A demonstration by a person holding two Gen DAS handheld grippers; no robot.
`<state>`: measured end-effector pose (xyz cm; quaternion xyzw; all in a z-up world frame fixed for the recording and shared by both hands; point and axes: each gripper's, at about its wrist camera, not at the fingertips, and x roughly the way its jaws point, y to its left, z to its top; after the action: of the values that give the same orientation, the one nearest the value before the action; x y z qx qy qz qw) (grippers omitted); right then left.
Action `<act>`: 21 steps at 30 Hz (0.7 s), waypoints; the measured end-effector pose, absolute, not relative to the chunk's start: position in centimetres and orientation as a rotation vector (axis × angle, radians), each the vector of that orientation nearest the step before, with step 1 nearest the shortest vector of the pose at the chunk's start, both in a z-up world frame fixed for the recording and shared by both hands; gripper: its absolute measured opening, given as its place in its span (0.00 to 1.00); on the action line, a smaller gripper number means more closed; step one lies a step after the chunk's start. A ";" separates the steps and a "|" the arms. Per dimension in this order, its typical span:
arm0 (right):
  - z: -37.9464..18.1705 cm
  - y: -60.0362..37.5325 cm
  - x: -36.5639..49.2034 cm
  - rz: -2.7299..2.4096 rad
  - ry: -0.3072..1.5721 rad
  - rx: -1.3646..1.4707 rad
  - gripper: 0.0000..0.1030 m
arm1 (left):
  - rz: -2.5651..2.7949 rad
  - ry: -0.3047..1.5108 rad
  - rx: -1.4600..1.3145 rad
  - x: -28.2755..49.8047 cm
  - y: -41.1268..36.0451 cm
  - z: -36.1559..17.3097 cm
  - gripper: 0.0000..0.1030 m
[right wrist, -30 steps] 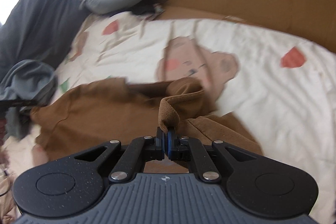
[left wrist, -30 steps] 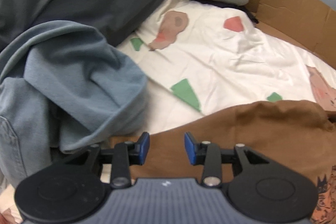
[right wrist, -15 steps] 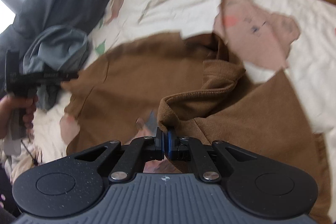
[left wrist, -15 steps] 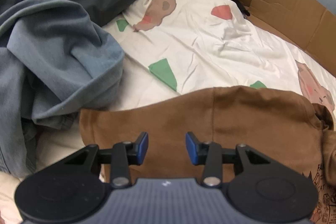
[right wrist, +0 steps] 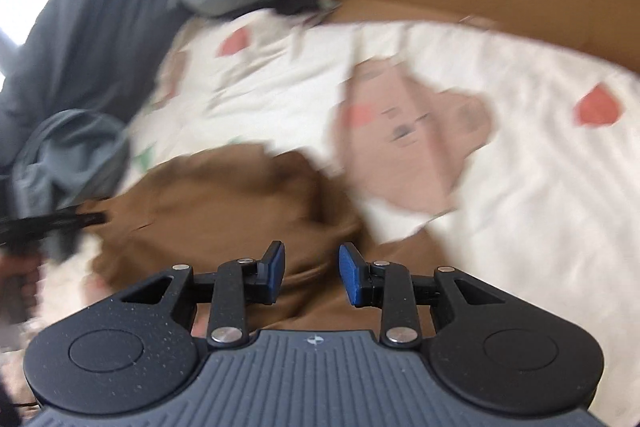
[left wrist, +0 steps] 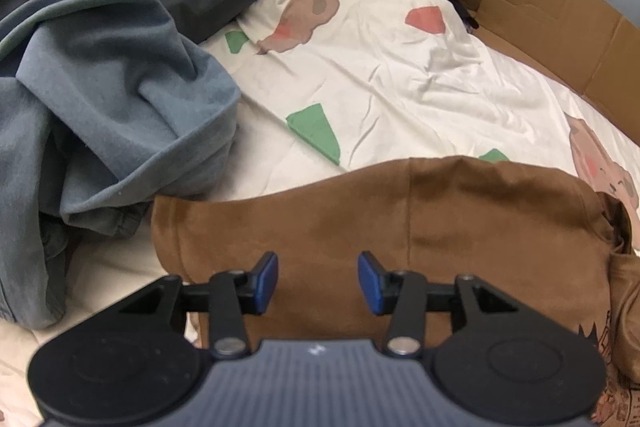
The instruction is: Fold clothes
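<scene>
Right gripper [right wrist: 312, 273] jaws had just been opening, nothing pinched between them. Left gripper [left wrist: 318, 283] also widening, about half open, empty. Brown shirt [left wrist: 420, 227] lay on the printed sheet [left wrist: 400, 79], lower centre in both views; blue-grey garment pile [left wrist: 100, 99] at left.

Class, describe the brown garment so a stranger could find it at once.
Start at the white printed bedsheet edged by cardboard. On its near side, beside the grey-blue clothes heap, lies the brown garment, the only brown cloth, flat rather than bunched.
</scene>
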<state>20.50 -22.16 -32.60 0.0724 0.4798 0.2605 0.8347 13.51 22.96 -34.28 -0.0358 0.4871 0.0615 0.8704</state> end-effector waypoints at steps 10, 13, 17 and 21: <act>-35.3 -25.8 25.2 0.420 0.990 0.026 0.35 | 0.158 1.031 -0.062 13.4 24.1 -34.8 0.46; -37.0 -25.4 25.5 0.405 1.007 -0.048 0.35 | 0.160 1.029 -0.060 13.3 24.2 -34.8 0.46; -38.2 -24.7 25.3 0.424 1.033 -0.087 0.35 | 0.159 1.037 -0.059 13.2 24.2 -35.0 0.46; -37.8 -23.9 24.2 0.472 1.019 -0.113 0.35 | 0.161 1.046 -0.063 13.0 24.3 -35.2 0.46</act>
<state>24.18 -23.86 -37.77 -0.0537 0.4828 0.2238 0.8450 13.00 24.25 -35.20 -0.0299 0.4989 0.0768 0.8627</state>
